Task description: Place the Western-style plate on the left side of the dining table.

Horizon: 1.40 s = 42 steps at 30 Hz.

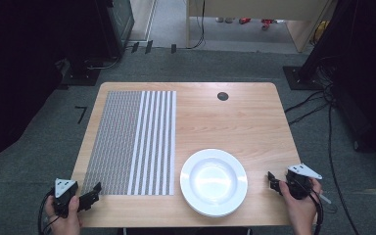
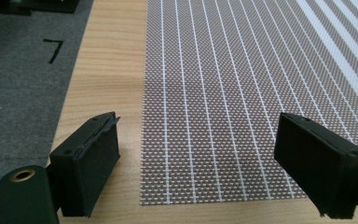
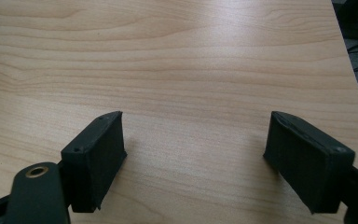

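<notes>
High view: a wooden table [image 1: 235, 117] carries a striped woven placemat [image 1: 134, 142] and a white plate [image 1: 214, 182]. The left gripper [image 1: 90, 195] sits at the table's near left corner, jaws spread wide and empty; the placemat's near edge lies just ahead of it and the plate well off to its right. The right gripper [image 1: 273, 182] hovers at the near right edge, jaws likewise wide apart and holding nothing, with the plate just to its left and bare wood ahead.

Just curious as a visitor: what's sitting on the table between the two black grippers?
In the high view, the placemat's near edge and a white plate lie between the left gripper and right gripper.
</notes>
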{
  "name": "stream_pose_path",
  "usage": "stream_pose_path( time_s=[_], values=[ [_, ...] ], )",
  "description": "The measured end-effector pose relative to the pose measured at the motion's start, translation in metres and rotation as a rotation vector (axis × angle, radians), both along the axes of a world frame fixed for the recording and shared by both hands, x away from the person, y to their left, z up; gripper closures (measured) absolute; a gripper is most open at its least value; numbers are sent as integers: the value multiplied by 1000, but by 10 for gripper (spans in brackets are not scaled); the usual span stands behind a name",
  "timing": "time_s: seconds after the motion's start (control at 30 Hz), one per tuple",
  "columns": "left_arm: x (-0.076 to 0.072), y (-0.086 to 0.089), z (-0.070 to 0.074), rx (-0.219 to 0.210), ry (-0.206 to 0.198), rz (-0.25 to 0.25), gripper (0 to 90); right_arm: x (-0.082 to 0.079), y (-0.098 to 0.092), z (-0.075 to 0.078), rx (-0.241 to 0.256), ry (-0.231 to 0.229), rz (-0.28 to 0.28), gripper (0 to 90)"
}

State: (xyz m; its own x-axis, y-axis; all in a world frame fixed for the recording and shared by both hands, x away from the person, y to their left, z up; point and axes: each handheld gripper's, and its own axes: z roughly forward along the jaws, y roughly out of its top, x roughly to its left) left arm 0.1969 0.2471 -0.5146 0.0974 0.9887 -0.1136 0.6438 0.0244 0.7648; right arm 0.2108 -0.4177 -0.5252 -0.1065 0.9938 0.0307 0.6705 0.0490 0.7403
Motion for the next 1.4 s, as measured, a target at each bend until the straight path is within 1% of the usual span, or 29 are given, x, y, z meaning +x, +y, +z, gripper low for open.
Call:
stream_pose_path(
  time_s=[0.13,0.3,0.33,0.37,0.4,0.47,0.57,0.67,0.7,0.73,0.9,0.93,1.0,1.03,1.07,1.1,1.13,1.17,1.2,1.27,1.37,1.4],
  values=[
    [0,-1,4,-1,-17,8,139,0,0,0,1,2,0,194],
    [5,-7,8,-10,-37,25,139,0,0,0,1,2,-1,193],
    [7,-9,12,-36,-44,23,139,0,0,0,1,2,-1,192],
    [7,-9,12,-36,-44,23,139,0,0,0,1,2,-1,192],
    [10,-14,17,-36,-57,14,139,0,0,0,1,2,-2,192],
    [12,-21,21,-32,-68,-3,139,0,0,0,1,2,-6,192],
    [17,-32,26,-19,-79,-29,139,0,1,0,-4,0,-7,195],
    [21,-41,29,-15,-85,-46,138,0,0,0,-1,0,-6,194],
    [21,-41,29,-15,-85,-46,138,0,0,0,-1,0,-6,194],
    [24,-45,31,-12,-89,-53,139,0,0,0,-2,0,-5,194],
    [30,-55,34,-32,-93,-62,138,0,0,0,-2,0,-5,195],
    [32,-60,35,-47,-97,-62,138,0,0,0,-2,0,-6,195],
    [35,-66,36,-61,-103,-67,138,0,0,0,-3,0,-5,195],
    [35,-66,36,-61,-103,-67,139,0,0,0,-3,0,-5,195],
    [37,-73,37,-71,-105,-74,138,0,1,0,-2,0,-5,195],
    [37,-73,37,-71,-105,-74,138,0,1,0,-2,0,-5,195],
    [39,-78,37,-79,-106,-81,138,0,1,0,-2,0,-4,195],
    [39,-78,37,-79,-106,-81,139,0,1,0,-1,1,-4,195],
    [42,-86,38,-99,-108,-86,139,0,1,0,-1,1,-1,195],
    [45,-94,39,-119,-114,-98,139,0,1,0,-4,0,2,198],
    [45,-105,38,-109,-115,-136,139,-1,2,0,-2,0,8,198],
    [45,-105,38,-109,-115,-136,139,-2,2,0,-3,0,6,197]
  ],
)
